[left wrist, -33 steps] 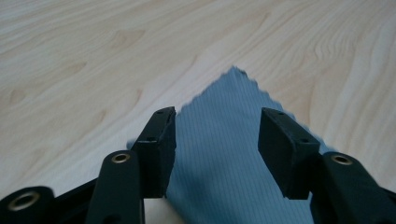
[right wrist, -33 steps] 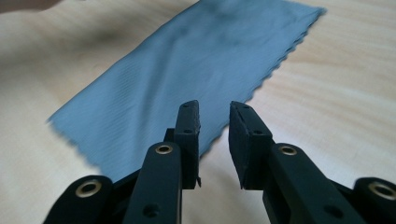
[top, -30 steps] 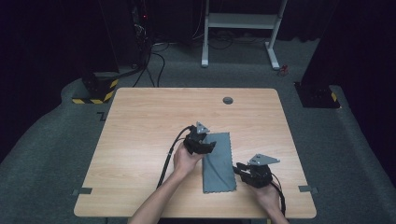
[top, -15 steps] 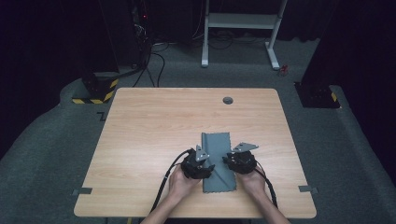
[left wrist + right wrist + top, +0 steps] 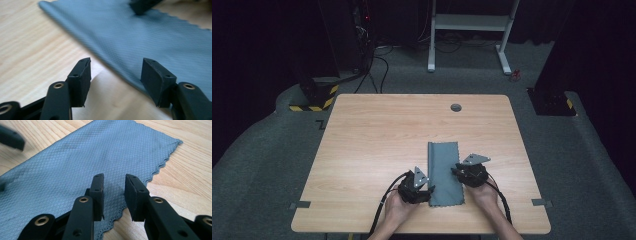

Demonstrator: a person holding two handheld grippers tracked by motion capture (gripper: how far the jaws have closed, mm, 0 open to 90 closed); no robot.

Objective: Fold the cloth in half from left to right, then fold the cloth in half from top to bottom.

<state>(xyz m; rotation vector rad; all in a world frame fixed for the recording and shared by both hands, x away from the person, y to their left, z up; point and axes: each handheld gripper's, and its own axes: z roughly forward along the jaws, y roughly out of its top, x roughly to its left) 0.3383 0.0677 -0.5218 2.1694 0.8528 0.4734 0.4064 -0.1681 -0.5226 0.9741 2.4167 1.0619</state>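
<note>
Tabletop: grey cloth [image 5: 444,172] lies between both grippers, seemingly ungrasped.

Wood table [image 5: 377,140] w/ grommet hole [image 5: 455,107]; white desk frame [image 5: 472,22], cables [image 5: 372,60] behind.

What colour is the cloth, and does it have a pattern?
The cloth is blue-grey with a tiny diamond weave, clearest in the right gripper view.

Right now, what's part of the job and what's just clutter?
In the job:
cloth
left gripper, open at the cloth's edge
right gripper, open over the scalloped edge

Just there:
table
grommet
white stand
</note>
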